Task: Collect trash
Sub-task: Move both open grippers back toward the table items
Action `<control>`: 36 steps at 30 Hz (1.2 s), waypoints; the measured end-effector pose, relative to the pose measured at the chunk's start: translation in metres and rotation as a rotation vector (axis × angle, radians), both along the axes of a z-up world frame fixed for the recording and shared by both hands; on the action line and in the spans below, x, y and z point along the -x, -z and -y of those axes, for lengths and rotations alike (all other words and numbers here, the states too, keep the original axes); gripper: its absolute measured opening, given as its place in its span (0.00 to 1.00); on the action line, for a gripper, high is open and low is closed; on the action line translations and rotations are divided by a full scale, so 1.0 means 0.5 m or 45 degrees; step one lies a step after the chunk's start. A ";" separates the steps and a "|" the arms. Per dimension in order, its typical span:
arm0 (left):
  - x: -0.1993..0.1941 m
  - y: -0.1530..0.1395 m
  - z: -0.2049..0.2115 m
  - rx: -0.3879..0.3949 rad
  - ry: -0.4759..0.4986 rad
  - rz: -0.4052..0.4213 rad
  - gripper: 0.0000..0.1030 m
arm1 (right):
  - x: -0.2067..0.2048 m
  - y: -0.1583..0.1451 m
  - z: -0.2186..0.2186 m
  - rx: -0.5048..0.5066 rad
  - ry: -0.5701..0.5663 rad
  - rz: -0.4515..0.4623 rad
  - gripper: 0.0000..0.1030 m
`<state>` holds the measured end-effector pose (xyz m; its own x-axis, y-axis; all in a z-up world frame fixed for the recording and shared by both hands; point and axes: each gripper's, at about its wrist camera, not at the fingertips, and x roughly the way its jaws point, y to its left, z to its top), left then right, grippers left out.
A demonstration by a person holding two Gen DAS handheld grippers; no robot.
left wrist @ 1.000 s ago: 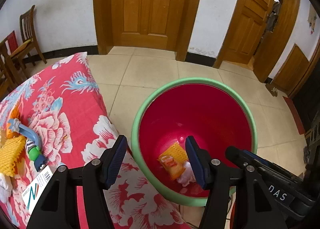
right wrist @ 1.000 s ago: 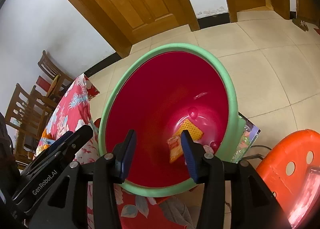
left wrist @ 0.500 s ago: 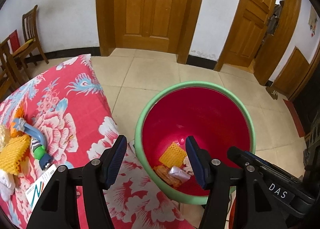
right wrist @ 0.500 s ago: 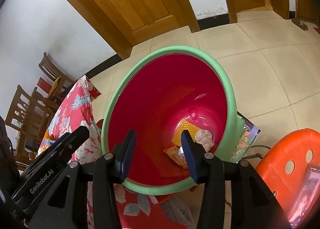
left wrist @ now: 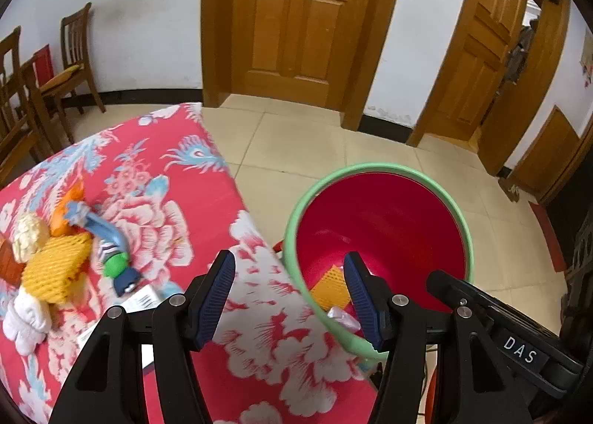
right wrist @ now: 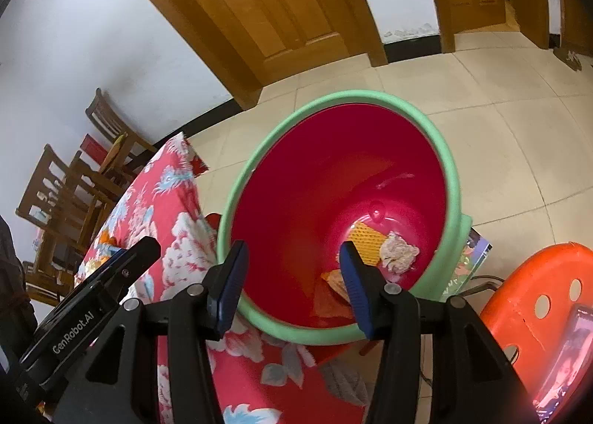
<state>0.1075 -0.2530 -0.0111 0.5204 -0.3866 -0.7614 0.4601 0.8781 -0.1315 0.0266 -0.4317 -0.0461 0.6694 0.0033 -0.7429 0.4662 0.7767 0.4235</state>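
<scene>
In the left wrist view the left tongs (left wrist: pixel 289 298) fill the bottom centre of the frame, blue pads parted with nothing between them, hanging over the edge where the floral red tabletop (left wrist: pixel 178 201) meets the red bin with a green rim (left wrist: pixel 374 168) at centre right. The right tongs (right wrist: pixel 292 283) sit at the bottom centre of the right wrist view, above the bin's near rim; their jaws are opening and hold nothing. Behind them, at the bottom of the bin, lie a yellow foam net (right wrist: pixel 367 238), a crumpled tissue (right wrist: pixel 398 251) just to its right and touching it, and an orange wrapper (right wrist: pixel 335 277) partly hidden by the right pad. In the left wrist view the net and a pale scrap show low inside the bin near the right pad. At the left of that frame, trash remains on the tabletop: another yellow foam net (left wrist: pixel 55 268), a white wad of tissue (left wrist: pixel 26 320) below it, a blue toothpaste tube with a green cap (left wrist: pixel 107 242) to its right, an orange scrap (left wrist: pixel 66 212) above, and a white barcoded card (left wrist: pixel 142 300) near the left pad. An orange plastic stool (right wrist: pixel 537 283) sits at the lower right of the right wrist view, just beside the bin. Wooden chairs (left wrist: pixel 70 53) stand at the upper left, and a wooden door (left wrist: pixel 296 20) fills the top centre.
</scene>
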 end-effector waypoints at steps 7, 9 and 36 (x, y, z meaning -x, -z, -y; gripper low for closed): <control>0.000 -0.011 -0.046 0.010 -0.058 0.009 0.61 | -0.008 -0.015 -0.040 0.015 -0.058 0.014 0.53; 0.001 -0.015 -0.061 0.014 -0.077 0.014 0.61 | -0.013 -0.018 -0.053 0.019 -0.075 0.016 0.53; 0.000 -0.026 -0.255 0.036 -0.293 0.031 0.61 | -0.065 -0.036 -0.242 0.066 -0.358 0.008 0.53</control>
<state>0.1074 -0.1256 0.0018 0.6151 -0.2768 -0.7382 0.2515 0.9563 -0.1490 0.0592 -0.3107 -0.0279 0.6520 0.1518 -0.7429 0.2267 0.8960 0.3820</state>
